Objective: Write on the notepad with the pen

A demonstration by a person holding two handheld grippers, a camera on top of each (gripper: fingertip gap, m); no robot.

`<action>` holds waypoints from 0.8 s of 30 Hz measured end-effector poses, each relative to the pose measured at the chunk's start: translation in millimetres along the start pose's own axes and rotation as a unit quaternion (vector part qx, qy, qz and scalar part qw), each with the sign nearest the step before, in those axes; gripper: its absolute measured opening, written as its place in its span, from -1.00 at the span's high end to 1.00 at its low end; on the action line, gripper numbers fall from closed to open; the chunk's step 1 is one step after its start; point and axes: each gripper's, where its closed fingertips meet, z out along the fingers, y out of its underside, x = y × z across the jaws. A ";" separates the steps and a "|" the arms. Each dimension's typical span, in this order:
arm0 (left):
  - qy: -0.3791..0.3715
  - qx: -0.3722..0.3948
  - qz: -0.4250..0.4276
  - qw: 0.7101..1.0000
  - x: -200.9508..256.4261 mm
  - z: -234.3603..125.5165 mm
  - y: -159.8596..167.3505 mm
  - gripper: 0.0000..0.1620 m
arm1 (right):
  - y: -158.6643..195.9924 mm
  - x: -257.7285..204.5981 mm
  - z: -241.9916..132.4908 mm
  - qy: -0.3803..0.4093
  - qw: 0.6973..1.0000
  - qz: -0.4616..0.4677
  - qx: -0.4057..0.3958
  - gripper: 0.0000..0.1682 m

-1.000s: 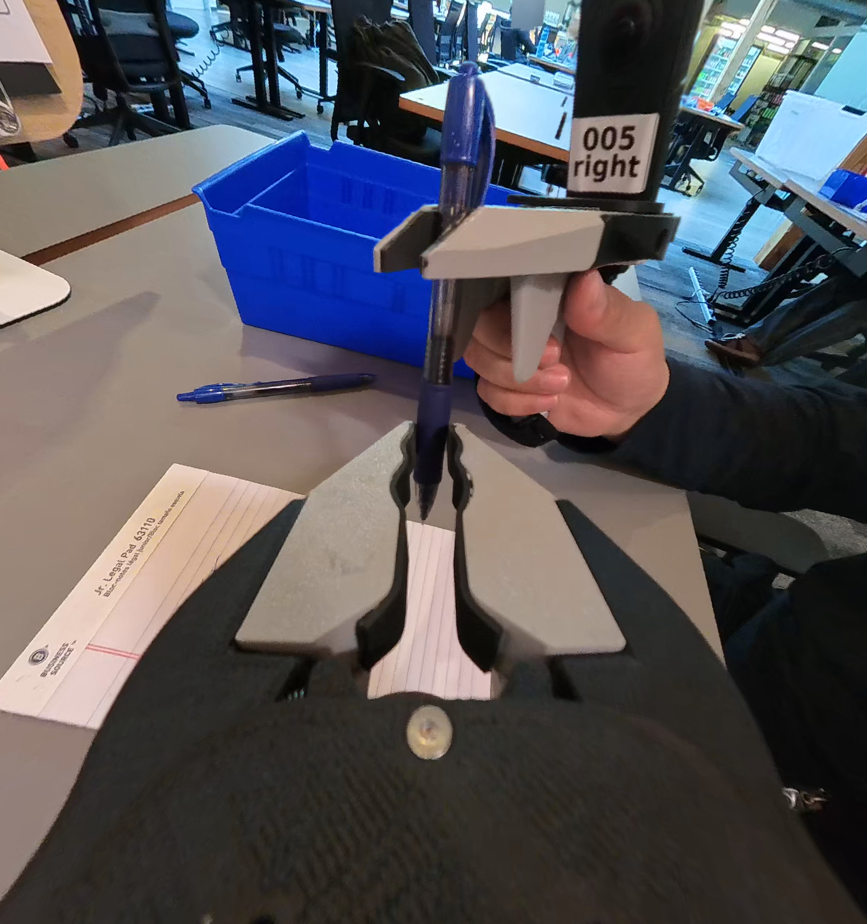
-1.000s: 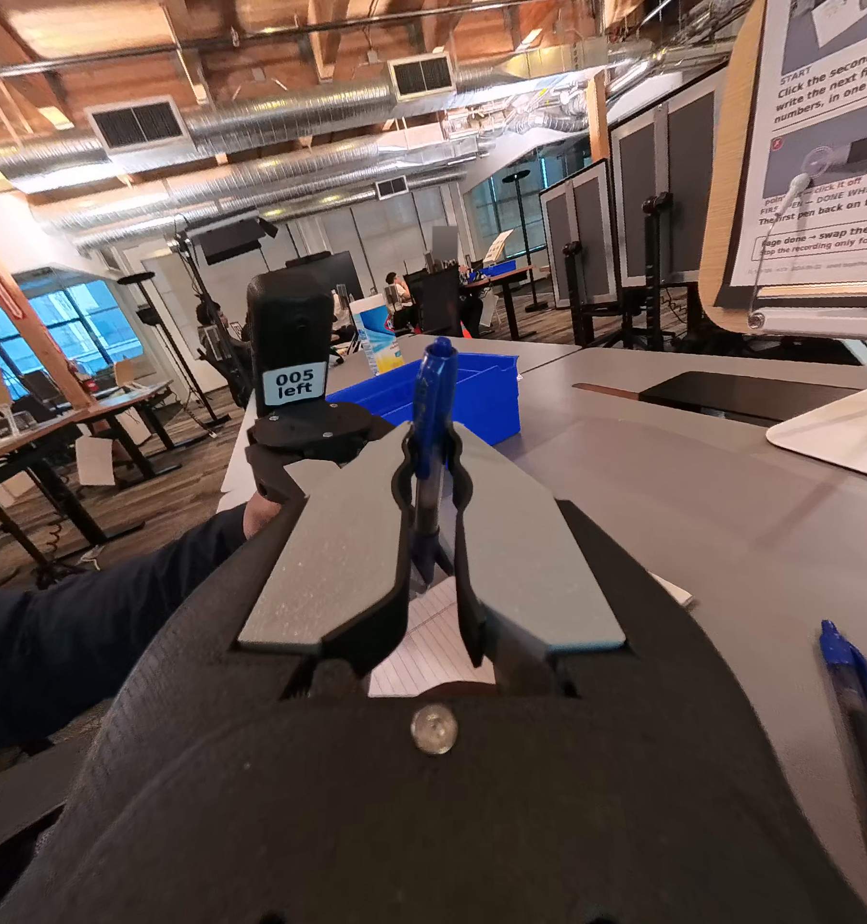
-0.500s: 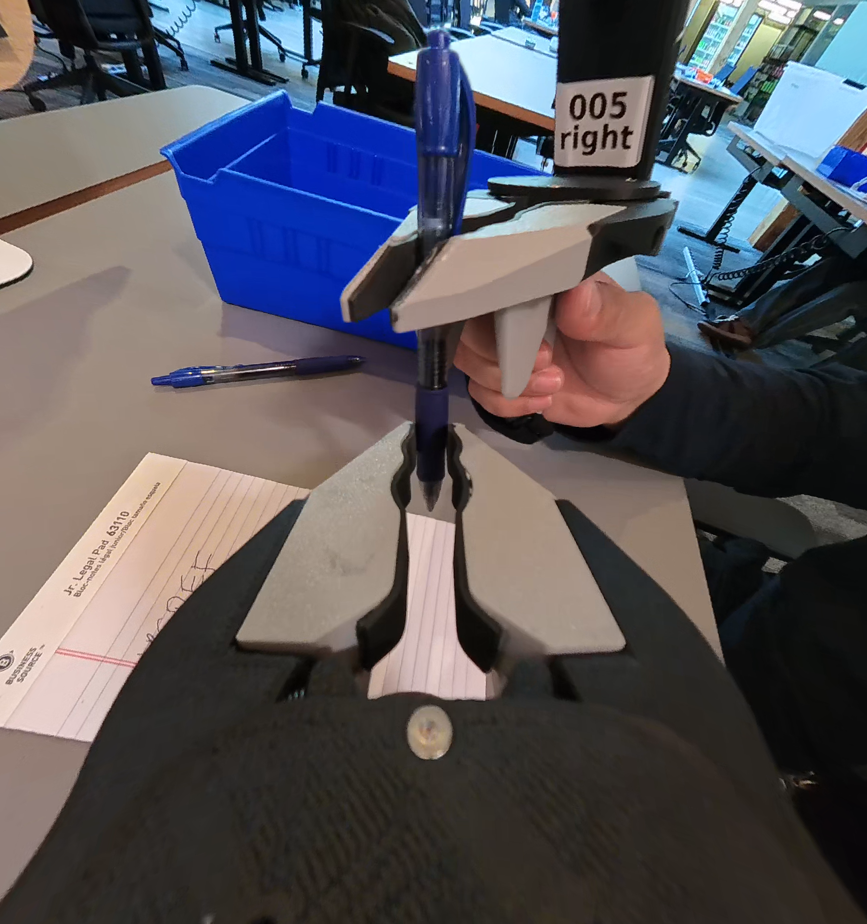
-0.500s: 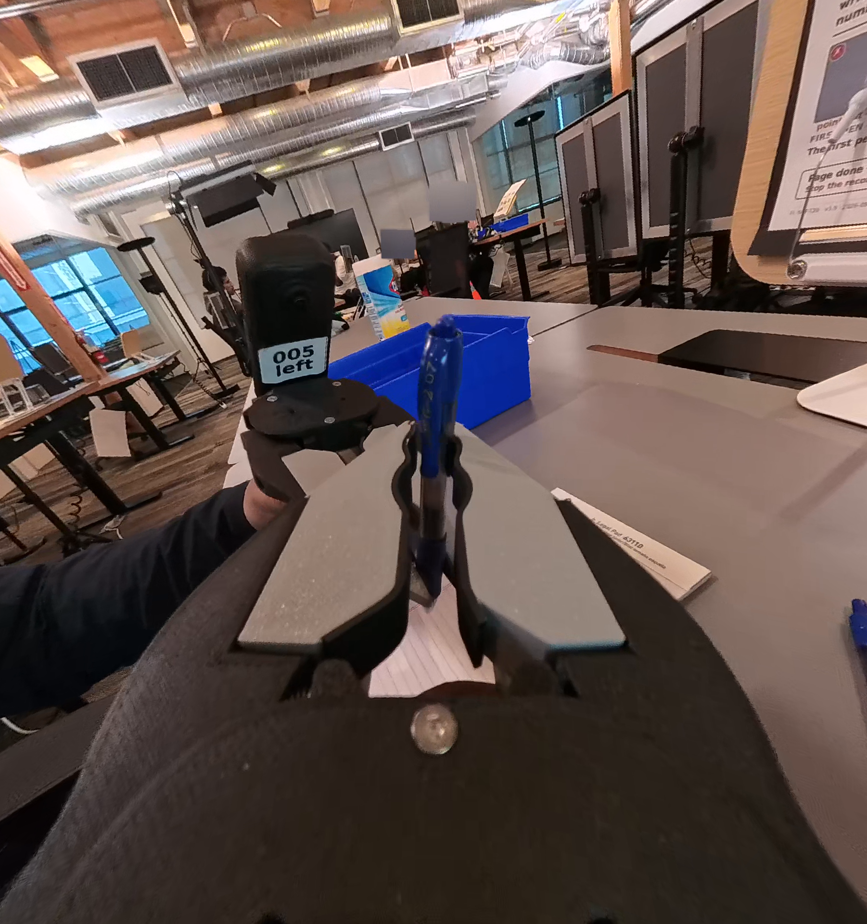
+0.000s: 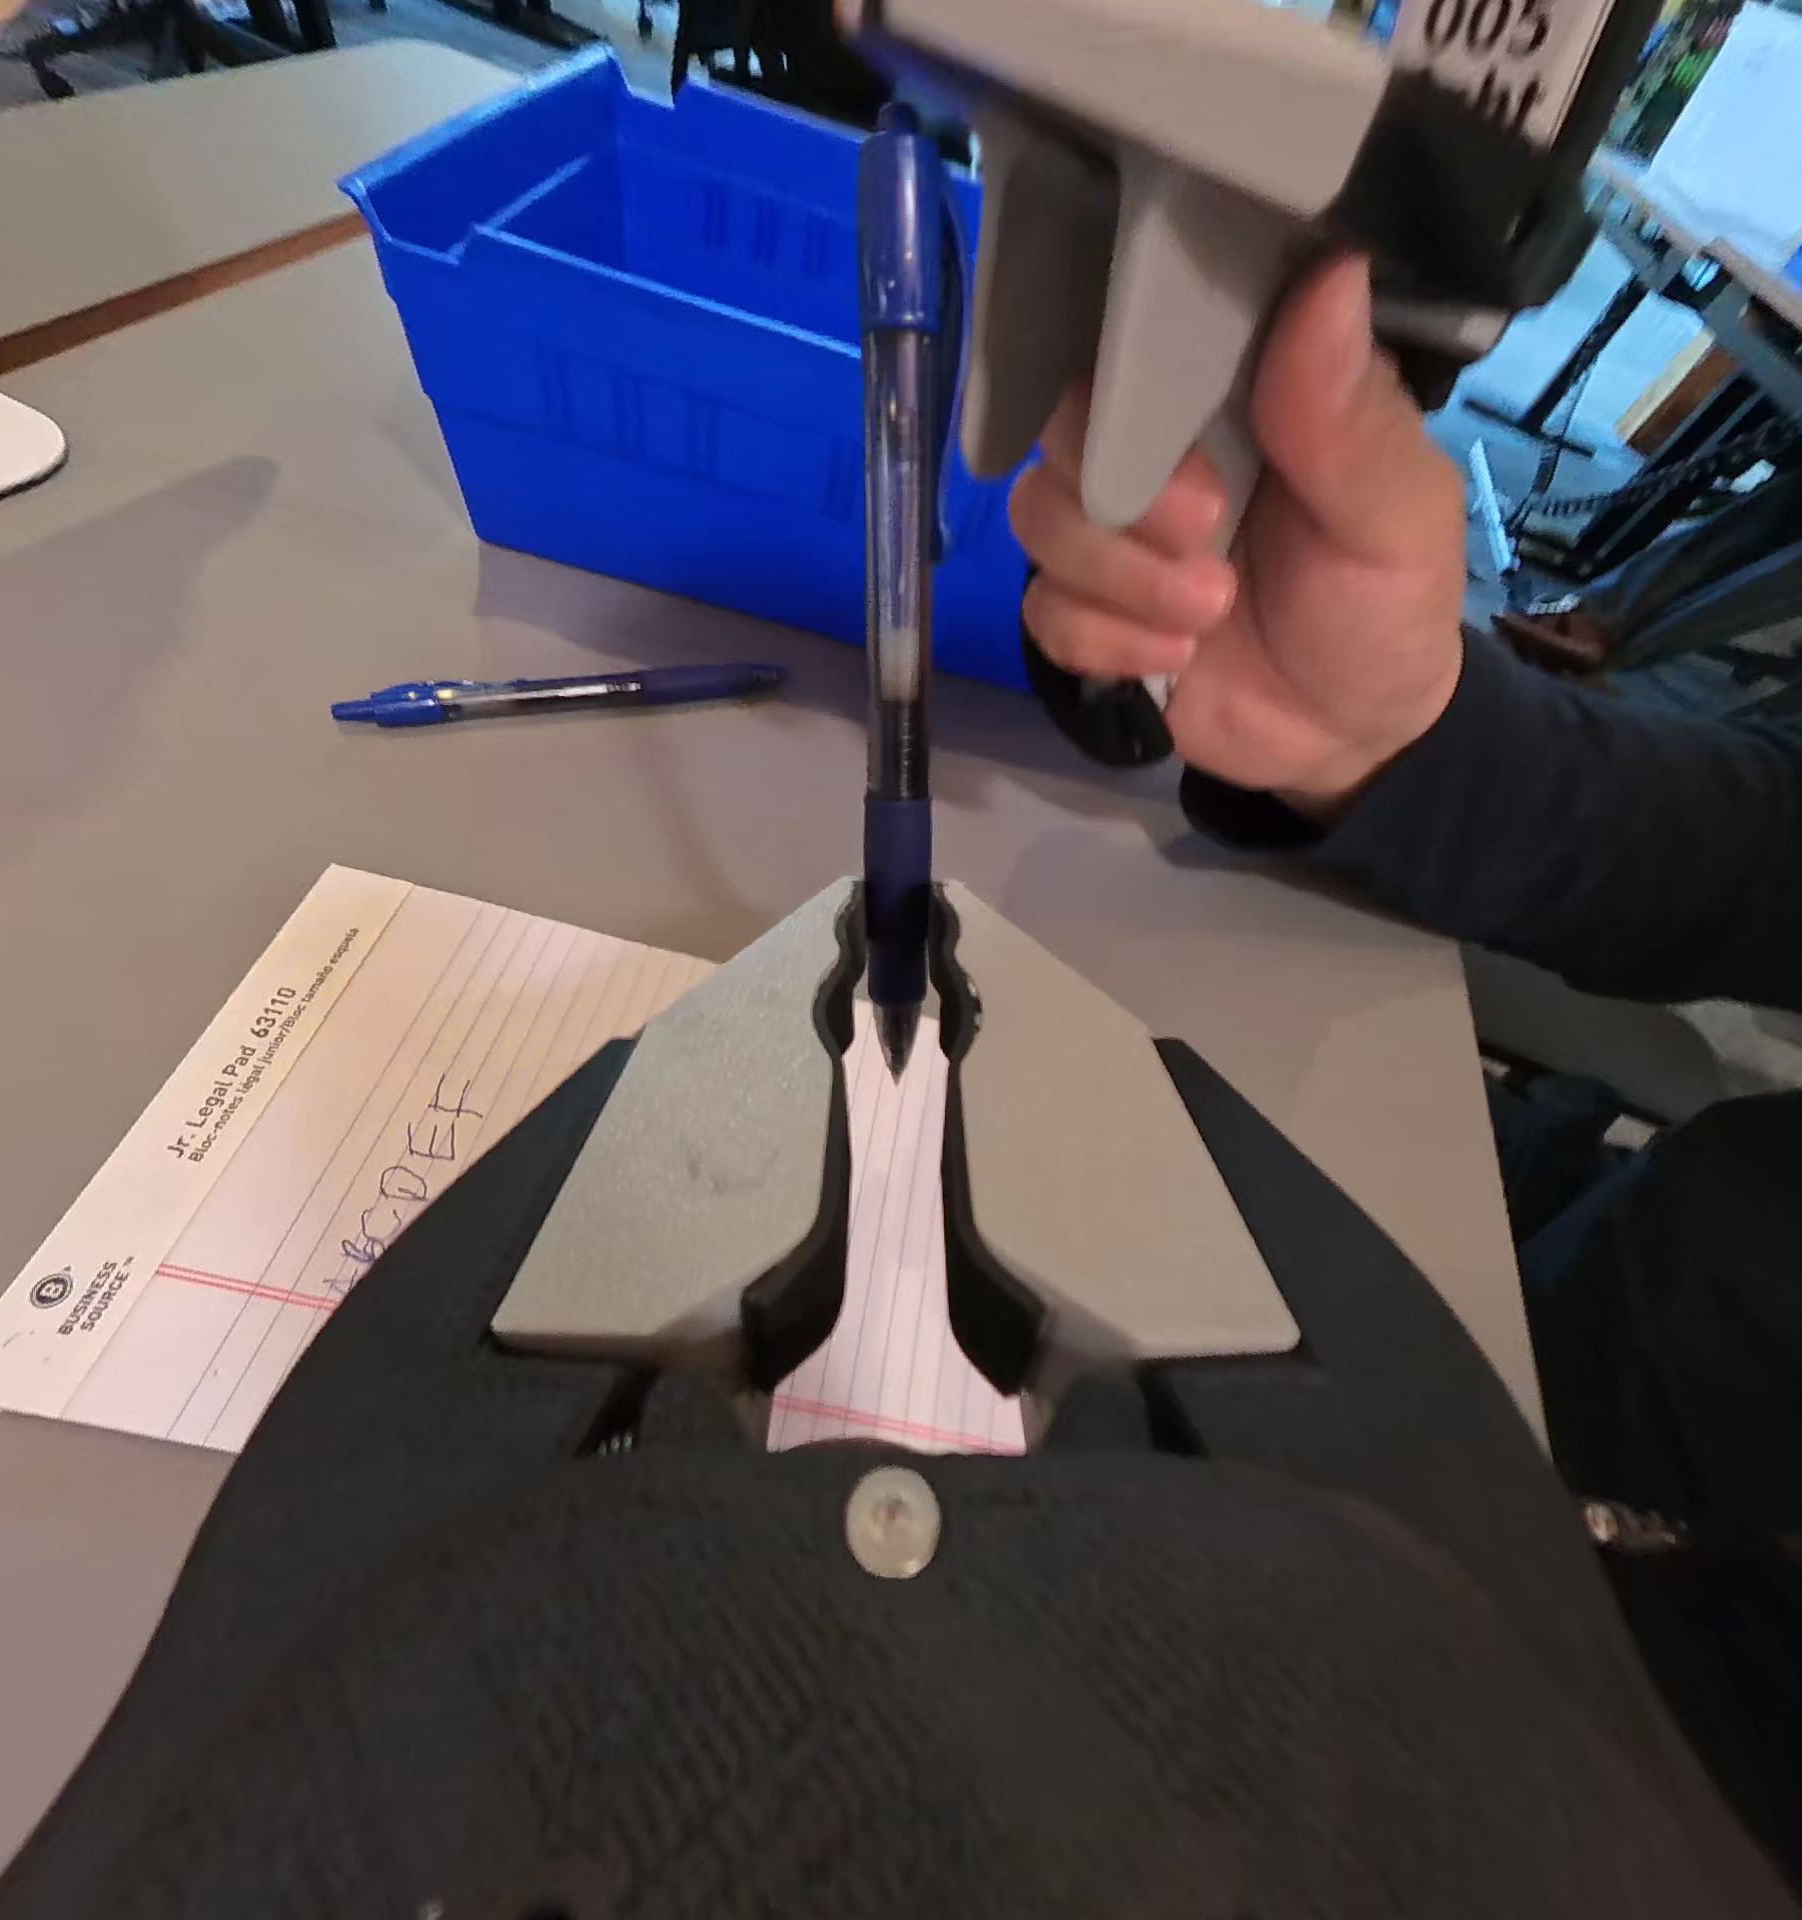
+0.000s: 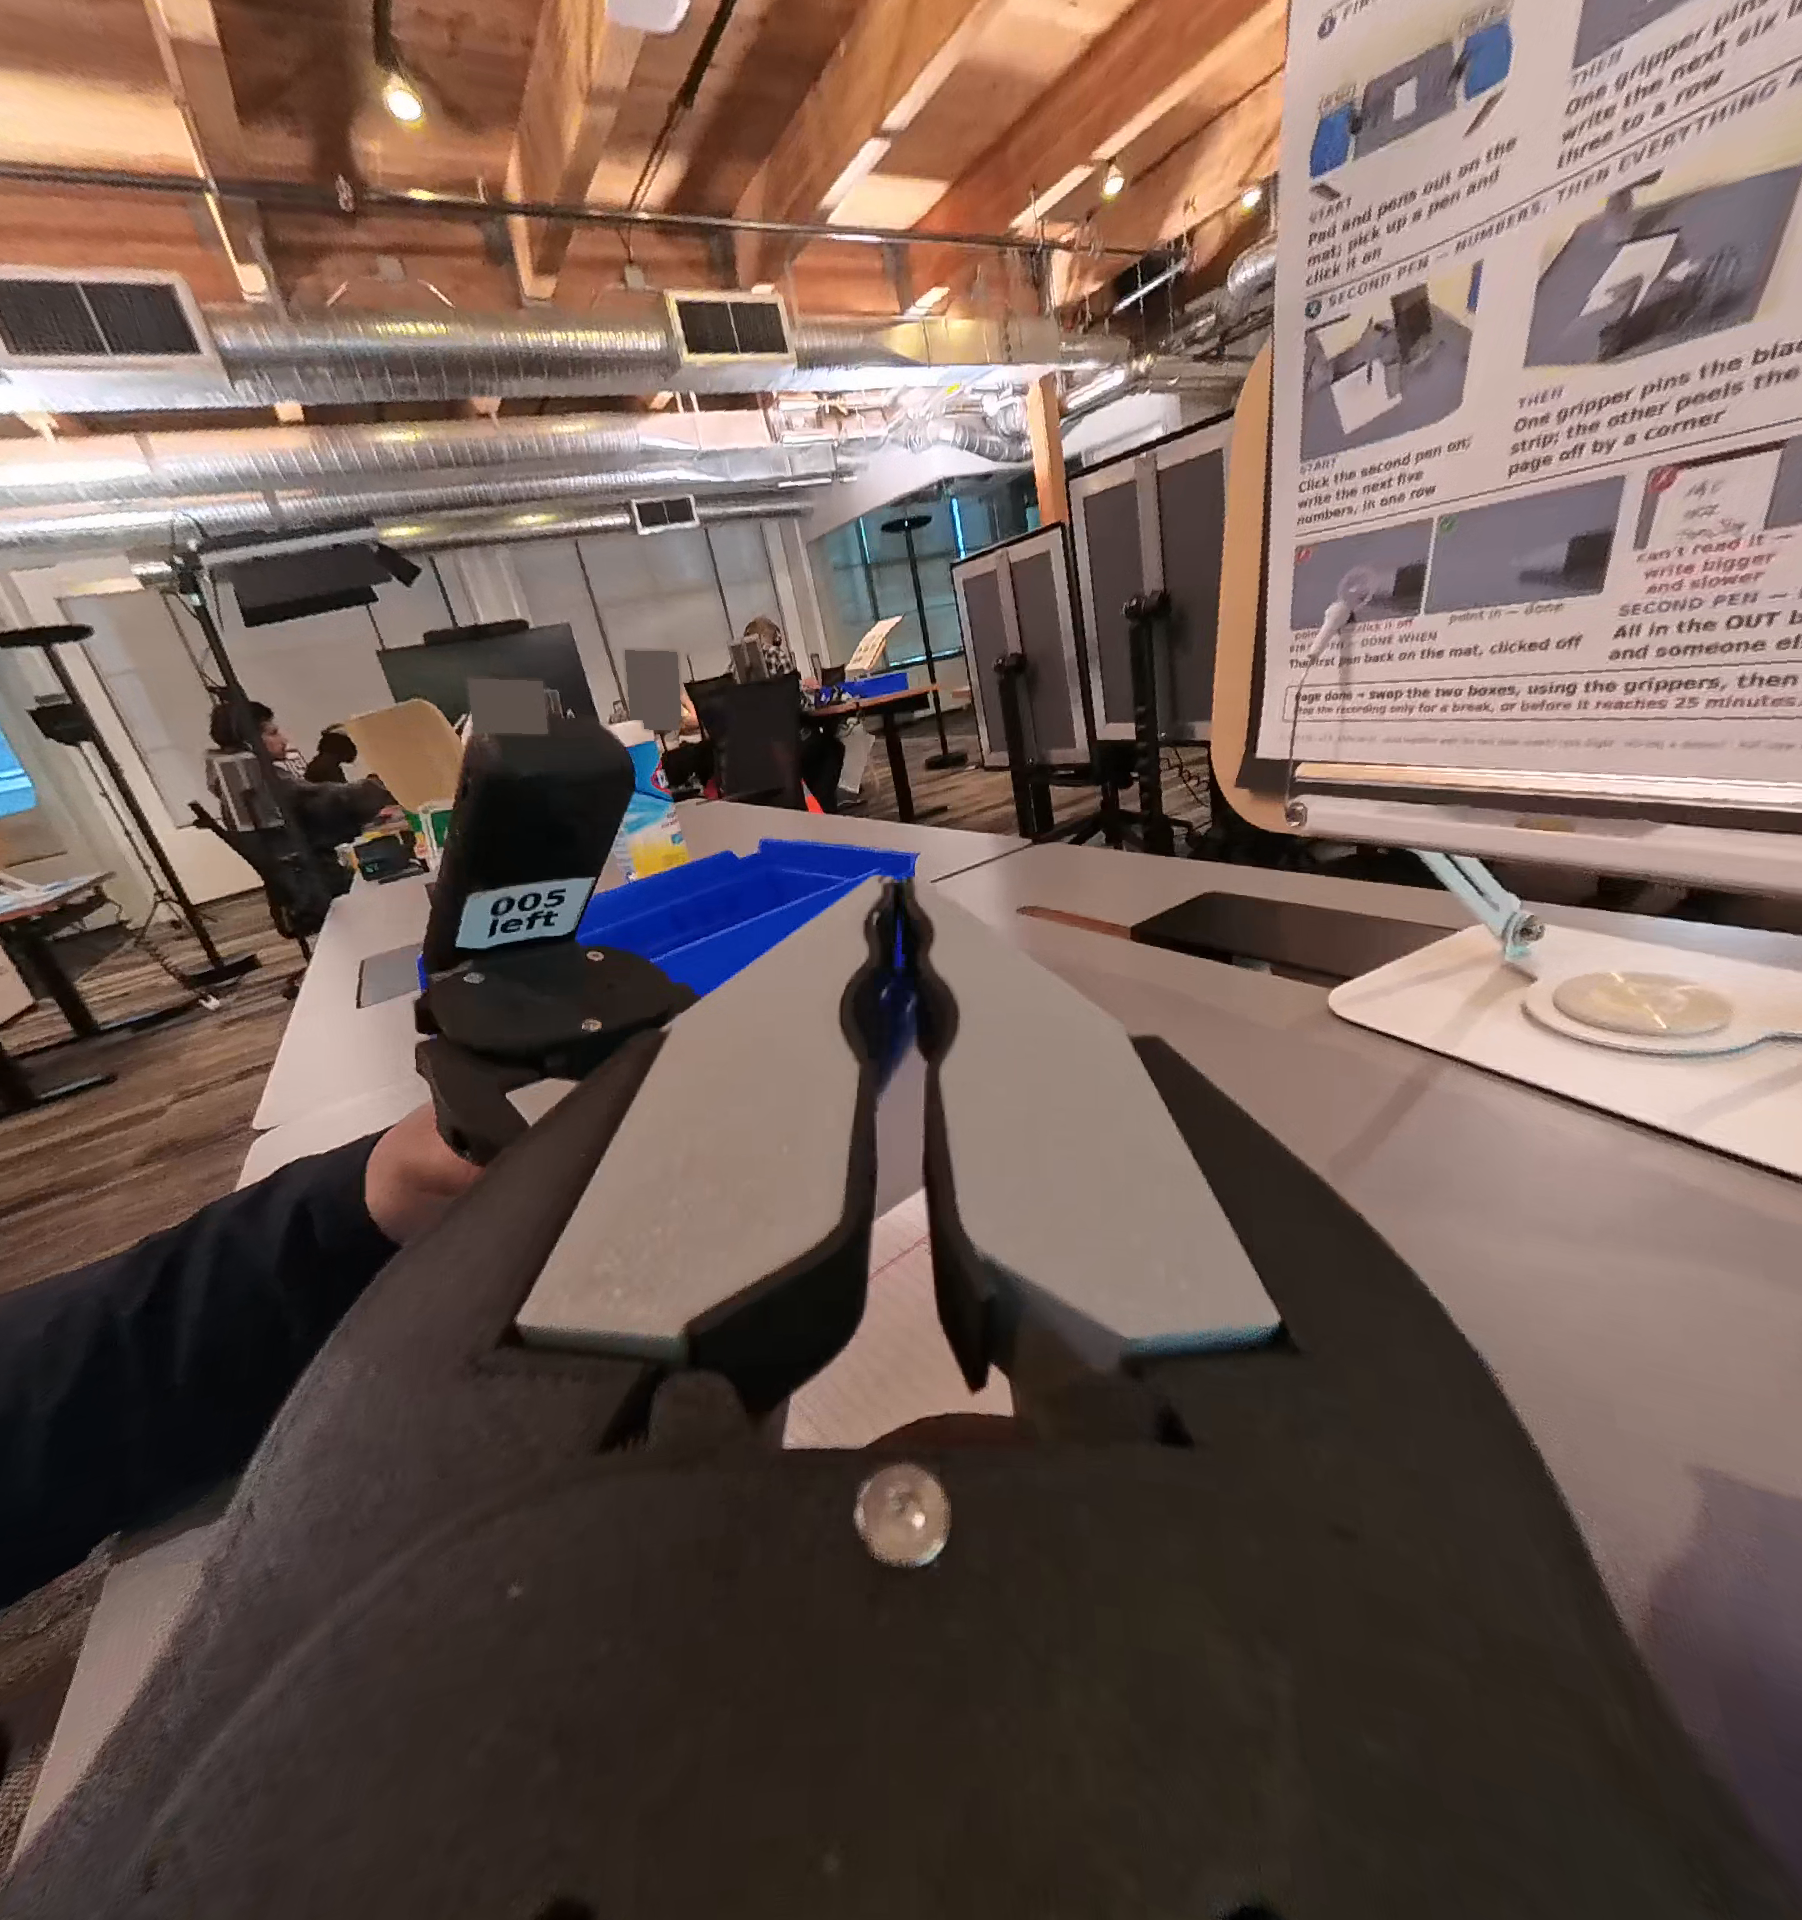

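A blue pen (image 5: 897, 520) stands upright over a white lined notepad (image 5: 357, 1091) that bears a short row of handwriting. My left gripper (image 5: 902, 904) is shut on the pen's dark blue grip, with the tip just above the paper. My right gripper (image 6: 897, 914) is shut around the pen's top end, which shows as a blue sliver (image 6: 895, 992) between its fingers. In the left wrist view the right gripper is blurred at the top, held by a hand (image 5: 1292, 582). The left gripper's black body (image 6: 554, 997) shows in the right wrist view.
A second blue pen (image 5: 554, 694) lies on the grey table beyond the pad. A blue bin (image 5: 648, 343) stands behind it and also shows in the right wrist view (image 6: 751, 914). A white stand base (image 6: 1603, 1029) carries an instruction sheet (image 6: 1562, 364). The table edge (image 5: 1479, 1143) is at right.
My right gripper slid up the pen from mid-barrel to its top end, and its view tilted upward. My left gripper kept its hold, and more of the pad shows.
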 end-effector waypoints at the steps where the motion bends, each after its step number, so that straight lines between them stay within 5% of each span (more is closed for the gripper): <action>1: 0.002 -0.008 0.005 1.000 1.1 0.6 2.5 0.90 | -2.2 0.6 -1.0 0.000 1.000 0.000 0.004 1.00; 5: -0.002 -0.021 0.021 1.000 3.2 1.2 5.5 0.90 | -17.0 6.4 -6.6 0.017 1.000 -0.020 0.016 1.00; 9: -0.005 -0.026 0.028 0.999 2.9 -3.2 6.2 0.90 | -83.0 15.7 -41.3 0.115 0.979 -0.126 0.112 1.00; 10: -0.009 -0.019 0.030 0.999 2.5 -4.4 3.5 0.90 | -75.0 13.5 -33.8 0.107 0.984 -0.121 0.080 1.00; 12: -0.001 0.014 0.034 0.999 10.5 -7.8 -11.3 0.90 | 55.9 -9.6 9.7 0.001 0.974 -0.064 -0.218 1.00; 13: 0.006 0.019 0.040 0.999 16.4 -10.0 -15.5 0.93 | 94.2 -17.8 17.0 -0.009 0.960 -0.081 -0.269 1.00; 14: -0.007 0.009 0.050 0.999 13.8 -10.6 -11.3 0.90 | 84.1 -15.9 22.3 0.024 0.964 -0.127 -0.234 1.00; 17: -0.039 -0.026 0.034 0.998 -5.3 -15.6 1.1 0.90 | -26.4 -0.2 7.6 0.114 0.983 -0.142 -0.011 1.00; 24: -0.061 -0.068 0.044 0.995 -13.2 -3.9 18.4 0.90 | -71.2 15.1 -12.5 0.107 0.985 -0.135 0.010 1.00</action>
